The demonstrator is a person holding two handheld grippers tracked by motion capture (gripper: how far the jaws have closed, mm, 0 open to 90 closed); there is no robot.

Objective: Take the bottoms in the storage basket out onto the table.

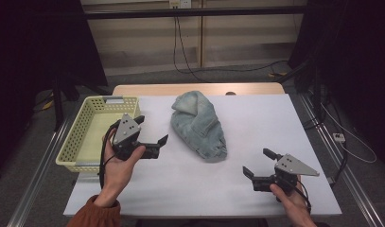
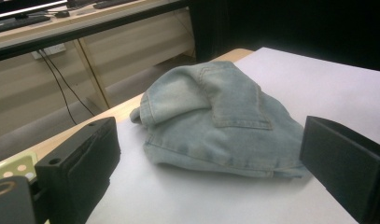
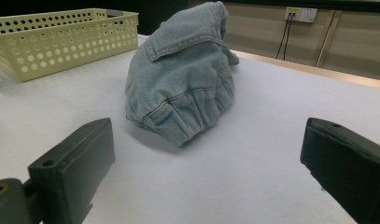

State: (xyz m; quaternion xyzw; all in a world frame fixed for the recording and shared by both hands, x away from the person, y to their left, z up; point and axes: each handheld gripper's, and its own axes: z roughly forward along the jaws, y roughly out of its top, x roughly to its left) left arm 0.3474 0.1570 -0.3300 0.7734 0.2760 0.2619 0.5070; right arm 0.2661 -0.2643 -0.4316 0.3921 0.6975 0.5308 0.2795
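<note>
I held left gripper (image 1: 153,131) and right gripper (image 1: 260,162) spread, empty, flanking crumpled denim garment (image 1: 199,125) mid-table (image 1: 256,118). Left gripper view showed its back pocket (image 2: 239,105); right gripper view, yellow basket (image 3: 61,39) beyond.

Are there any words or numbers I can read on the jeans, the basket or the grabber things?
None can be read.
Crumpled light-blue denim garment: no label or lettering shows.
Pale-yellow perforated plastic basket: no writing.
Left gripper and right gripper: no markings.
White wall socket: too small to read.
</note>
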